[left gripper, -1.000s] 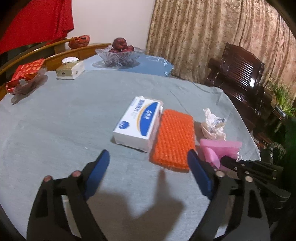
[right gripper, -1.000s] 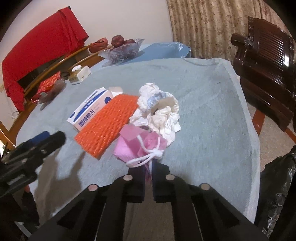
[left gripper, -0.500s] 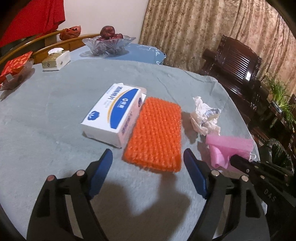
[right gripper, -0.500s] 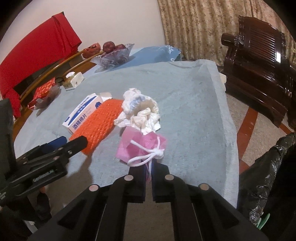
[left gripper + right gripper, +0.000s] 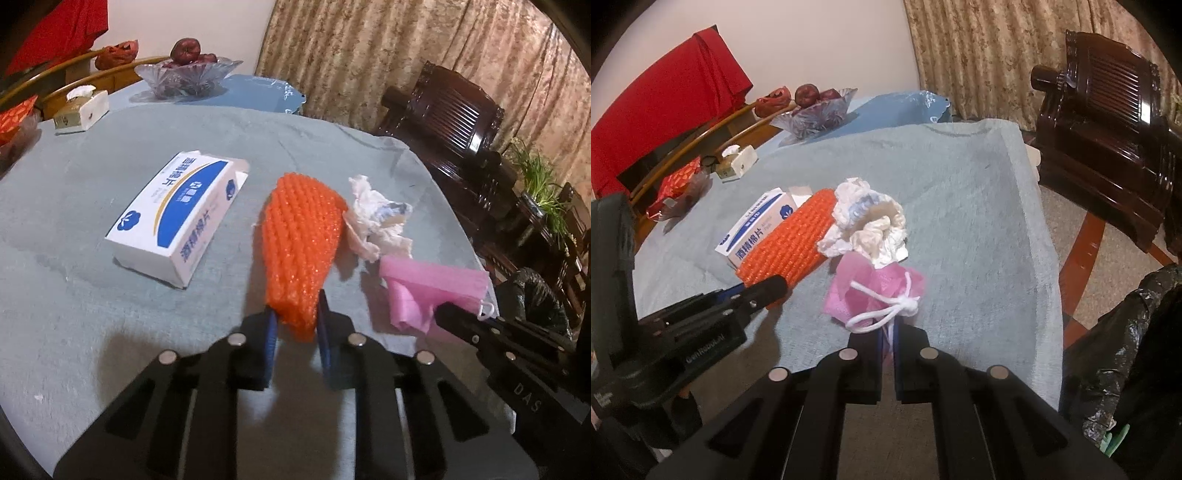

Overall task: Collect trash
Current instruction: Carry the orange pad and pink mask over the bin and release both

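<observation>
Both grippers are loaded, left gripper (image 5: 295, 317) pinching the orange foam net (image 5: 301, 240) beside the swab box (image 5: 177, 218), right gripper (image 5: 888, 332) clamping the pink bag (image 5: 875, 291), so I'd lift both straight up before swinging toward the black trash bag (image 5: 1126, 354).

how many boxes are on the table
2: the blue-and-white box lies beside the orange foam net; the tissue box sits at the far edge. Others may be hidden.
</observation>
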### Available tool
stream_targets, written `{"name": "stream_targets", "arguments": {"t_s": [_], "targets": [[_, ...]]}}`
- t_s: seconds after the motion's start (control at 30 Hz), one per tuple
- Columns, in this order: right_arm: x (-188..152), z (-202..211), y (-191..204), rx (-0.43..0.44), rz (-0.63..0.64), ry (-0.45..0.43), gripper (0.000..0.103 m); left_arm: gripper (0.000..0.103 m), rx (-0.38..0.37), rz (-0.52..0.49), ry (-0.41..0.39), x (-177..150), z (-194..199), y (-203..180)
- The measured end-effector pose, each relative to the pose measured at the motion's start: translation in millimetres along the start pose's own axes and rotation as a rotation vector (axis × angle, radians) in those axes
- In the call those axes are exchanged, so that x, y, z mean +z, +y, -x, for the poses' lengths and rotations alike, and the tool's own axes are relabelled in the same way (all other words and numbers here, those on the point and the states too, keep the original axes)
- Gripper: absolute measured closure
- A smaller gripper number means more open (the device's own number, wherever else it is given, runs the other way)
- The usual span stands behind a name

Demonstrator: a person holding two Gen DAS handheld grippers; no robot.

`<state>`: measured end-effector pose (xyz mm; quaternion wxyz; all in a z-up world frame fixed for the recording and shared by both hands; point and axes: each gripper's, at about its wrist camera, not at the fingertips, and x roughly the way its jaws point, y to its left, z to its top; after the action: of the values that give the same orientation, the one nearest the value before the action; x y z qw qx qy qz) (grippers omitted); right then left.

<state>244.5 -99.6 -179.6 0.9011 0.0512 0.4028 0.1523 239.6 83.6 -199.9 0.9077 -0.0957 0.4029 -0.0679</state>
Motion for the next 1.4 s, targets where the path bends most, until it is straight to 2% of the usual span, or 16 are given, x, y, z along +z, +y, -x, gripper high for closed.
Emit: {"name": "stream_targets", "arguments": {"t_s": [0.23, 0.47, 0.77, 1.03, 1.4], "targets": [[2, 14, 1, 0.005, -0.006, -0.020, 0.098, 0.087, 0.026, 0.001, -0.055, -4, 27, -7], [0, 30, 8, 0.020, -0.012, -0.040, 0.098, 0.087, 0.063, -0.008, -0.074, -7, 52, -12], [-1, 60, 12, 0.025, -0.002, -0.075, 0.098, 0.087, 0.076, -0.010, -0.107, -8, 84, -22], [-4, 100, 12, 0.010, 0.012, -0.119, 0.098, 0.087, 0.070, -0.020, -0.145, -13, 115, -38], [-17, 158, 2, -0.030, 0.014, -0.175, 0.098, 0.087, 0.013, -0.084, -0.176, -26, 153, -77]]}}
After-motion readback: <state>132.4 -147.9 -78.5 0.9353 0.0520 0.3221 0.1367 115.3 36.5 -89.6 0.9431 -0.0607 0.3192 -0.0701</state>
